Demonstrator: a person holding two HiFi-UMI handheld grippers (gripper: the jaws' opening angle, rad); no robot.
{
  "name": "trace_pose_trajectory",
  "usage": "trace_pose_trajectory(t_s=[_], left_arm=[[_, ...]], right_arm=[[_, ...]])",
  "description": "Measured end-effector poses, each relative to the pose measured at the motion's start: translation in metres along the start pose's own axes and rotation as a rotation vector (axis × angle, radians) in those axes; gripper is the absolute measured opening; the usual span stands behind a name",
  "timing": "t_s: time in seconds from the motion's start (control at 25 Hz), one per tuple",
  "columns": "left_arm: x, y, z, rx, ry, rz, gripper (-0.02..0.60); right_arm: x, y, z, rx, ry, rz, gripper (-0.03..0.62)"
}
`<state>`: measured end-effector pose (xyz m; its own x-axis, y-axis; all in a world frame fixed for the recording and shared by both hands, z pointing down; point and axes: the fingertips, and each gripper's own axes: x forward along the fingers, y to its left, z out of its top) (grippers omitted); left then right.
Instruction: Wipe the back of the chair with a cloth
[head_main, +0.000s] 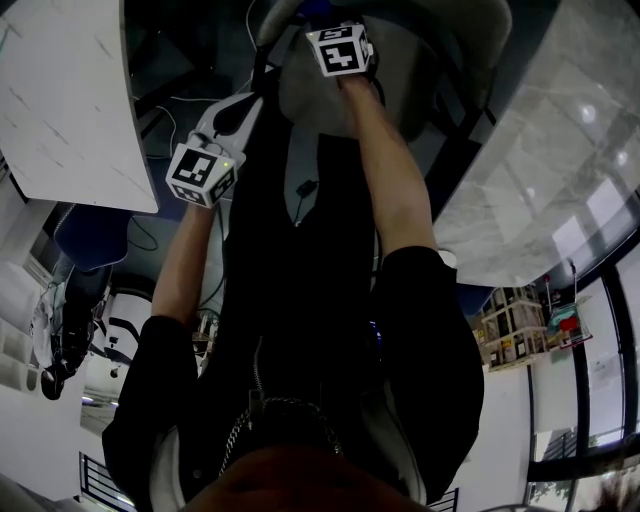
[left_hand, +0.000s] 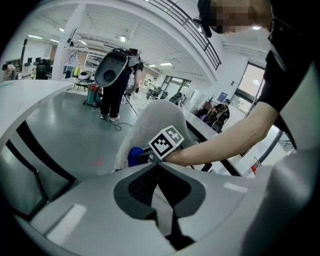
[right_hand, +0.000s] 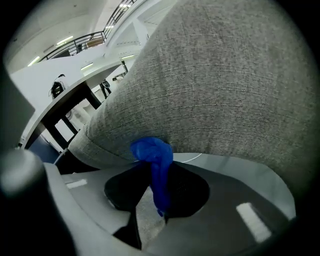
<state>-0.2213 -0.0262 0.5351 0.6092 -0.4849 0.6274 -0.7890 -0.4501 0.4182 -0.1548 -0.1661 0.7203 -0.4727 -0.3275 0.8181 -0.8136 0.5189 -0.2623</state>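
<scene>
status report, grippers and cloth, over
Right gripper shut on blue cloth, cloth against grey chair back. Left gripper shut, empty, off the chair. Nothing in the way.

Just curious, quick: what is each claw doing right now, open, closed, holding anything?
Left claw: closed, empty.
Right claw: closed on the blue cloth, against the grey chair back.

Coarse grey woven fabric on the chair back (right_hand: 225, 85), weave plainly visible, matt. The cloth (right_hand: 156, 152) is blue, soft, crumpled. Right gripper (right_hand: 155, 175) and left gripper (left_hand: 158, 166) have smooth matt grey plastic shells, with black finely textured pads (right_hand: 187, 192). Marker cube (left_hand: 167, 142) is matt white with black print. Floor (left_hand: 70, 125) is smooth grey with a sheen. Tables (head_main: 70, 100) have polished white marble-look tops.
</scene>
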Motion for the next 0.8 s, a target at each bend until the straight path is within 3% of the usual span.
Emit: trace_pose_trajectory(t_s=[0.8], left_arm=[[0.046,-0.023,0.019,0.053,0.047,-0.046,0.011]], right_arm=[[-0.037,-0.113,-0.009,0.295,-0.086,-0.203,0.097]])
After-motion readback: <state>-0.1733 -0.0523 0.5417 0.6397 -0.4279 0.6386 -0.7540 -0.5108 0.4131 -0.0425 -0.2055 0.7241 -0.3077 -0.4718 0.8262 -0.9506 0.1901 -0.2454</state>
